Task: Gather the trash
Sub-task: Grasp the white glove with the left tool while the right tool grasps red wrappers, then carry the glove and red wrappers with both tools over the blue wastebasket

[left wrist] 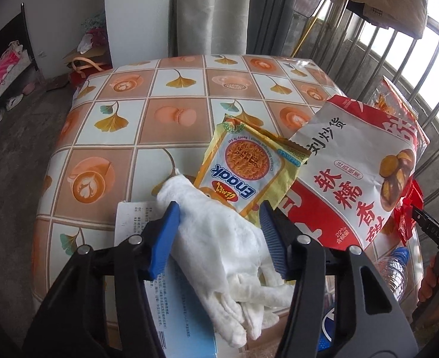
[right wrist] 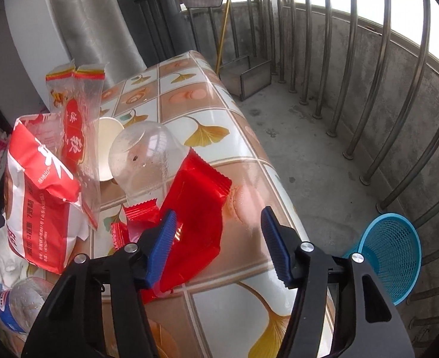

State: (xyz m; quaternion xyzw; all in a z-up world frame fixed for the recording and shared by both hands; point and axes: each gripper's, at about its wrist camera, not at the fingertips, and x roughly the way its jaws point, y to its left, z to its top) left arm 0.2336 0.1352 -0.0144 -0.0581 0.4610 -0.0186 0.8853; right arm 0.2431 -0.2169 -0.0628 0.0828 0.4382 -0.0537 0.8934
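My left gripper (left wrist: 219, 208) hangs over a white cloth glove (left wrist: 213, 238) that lies between its blue pads; I see no squeeze on the cloth. A yellow noodle wrapper (left wrist: 249, 167) and a big red and white snack bag (left wrist: 353, 173) lie just beyond. My right gripper (right wrist: 219, 211) is open above the table edge. A red foil wrapper (right wrist: 195, 208) lies against its left pad (right wrist: 162, 238), and the space to its right pad is bare table. Behind it lie a clear plastic jar (right wrist: 147, 161) and a paper cup (right wrist: 109, 149).
The table has a tiled ginkgo-pattern cover (left wrist: 174, 113). A blue mesh basket (right wrist: 392, 253) stands on the floor by the metal railing (right wrist: 353, 89). A water bottle (right wrist: 19, 304), a clear red bag (right wrist: 76, 119) and a printed blue sheet (left wrist: 174, 298) also lie on the table.
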